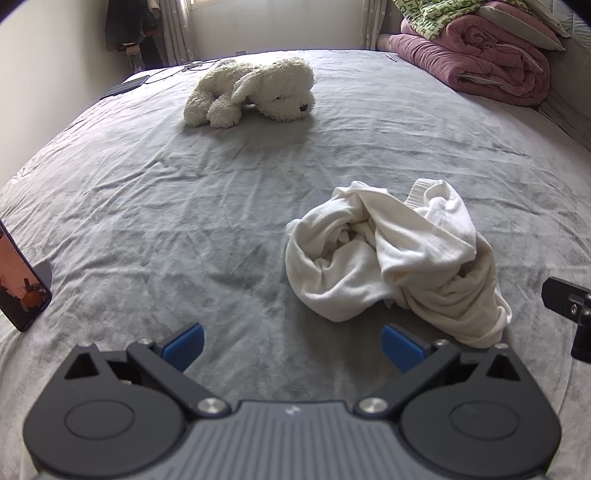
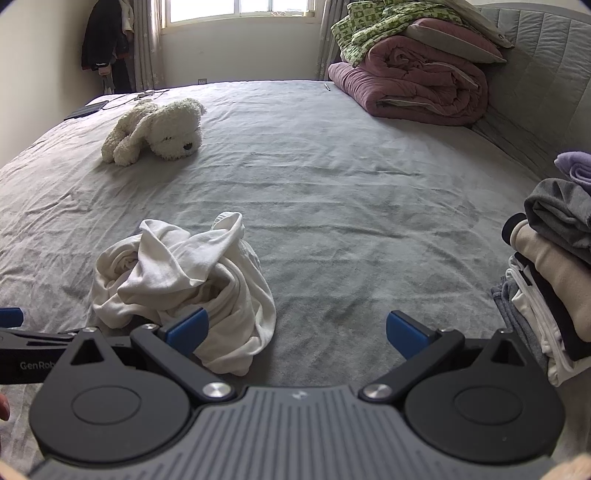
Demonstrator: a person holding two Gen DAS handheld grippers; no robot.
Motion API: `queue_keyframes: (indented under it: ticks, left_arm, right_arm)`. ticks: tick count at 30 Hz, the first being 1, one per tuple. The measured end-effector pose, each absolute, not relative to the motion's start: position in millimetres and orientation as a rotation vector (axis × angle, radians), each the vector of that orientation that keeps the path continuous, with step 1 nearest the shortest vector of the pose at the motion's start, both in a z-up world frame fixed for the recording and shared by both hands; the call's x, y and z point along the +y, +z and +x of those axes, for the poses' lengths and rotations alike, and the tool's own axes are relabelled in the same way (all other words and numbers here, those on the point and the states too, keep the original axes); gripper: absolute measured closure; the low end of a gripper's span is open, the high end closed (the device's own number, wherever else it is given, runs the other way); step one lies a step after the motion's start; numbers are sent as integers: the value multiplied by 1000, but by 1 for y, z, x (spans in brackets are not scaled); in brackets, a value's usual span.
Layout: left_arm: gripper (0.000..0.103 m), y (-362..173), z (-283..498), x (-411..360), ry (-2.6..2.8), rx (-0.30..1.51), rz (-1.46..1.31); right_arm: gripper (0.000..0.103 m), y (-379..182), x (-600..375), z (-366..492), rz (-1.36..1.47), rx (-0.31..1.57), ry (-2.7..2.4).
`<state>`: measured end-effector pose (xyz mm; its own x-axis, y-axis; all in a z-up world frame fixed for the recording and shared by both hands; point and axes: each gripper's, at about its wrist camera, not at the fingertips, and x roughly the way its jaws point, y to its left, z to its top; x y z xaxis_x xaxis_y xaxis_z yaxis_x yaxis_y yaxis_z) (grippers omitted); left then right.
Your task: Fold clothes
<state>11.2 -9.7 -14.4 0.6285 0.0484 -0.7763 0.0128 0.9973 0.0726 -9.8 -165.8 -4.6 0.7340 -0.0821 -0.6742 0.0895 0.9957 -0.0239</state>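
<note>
starting fold: crumpled white shirt [image 1: 391, 258] lower right of frame, untouched. left gripper [image 1: 291, 345] and right gripper [image 2: 297, 332] spread wide, empty. next: grab edge, spread flat.

- A home bedroom: wide bed under a wrinkled grey sheet [image 2: 332, 177].
- Rolled maroon quilt [image 2: 417, 85] by the padded grey headboard [image 2: 546, 74].
- Fluffy white plush dog [image 2: 155, 129].
- Curtained window [image 2: 236, 11].
</note>
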Motion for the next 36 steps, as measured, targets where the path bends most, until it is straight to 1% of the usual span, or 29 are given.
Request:
queue_keyframes:
  ticks: [22,28,32,36]
  left_arm:
    - [0,-15,14,-8,28,896,65]
    - [0,-9,27,-1,49,921,3]
    - [0,1,40,4,56,904,-23]
    - [0,-8,54,13,63,888,-42]
  right_arm:
    - [0,-6,-166,-7,2,749,-95]
    - [0,-4,-168,-1,-3,749,-88]
    - [0,-4,-173,8,2,760,-76]
    - [0,-12,-177,18,6,787,-90]
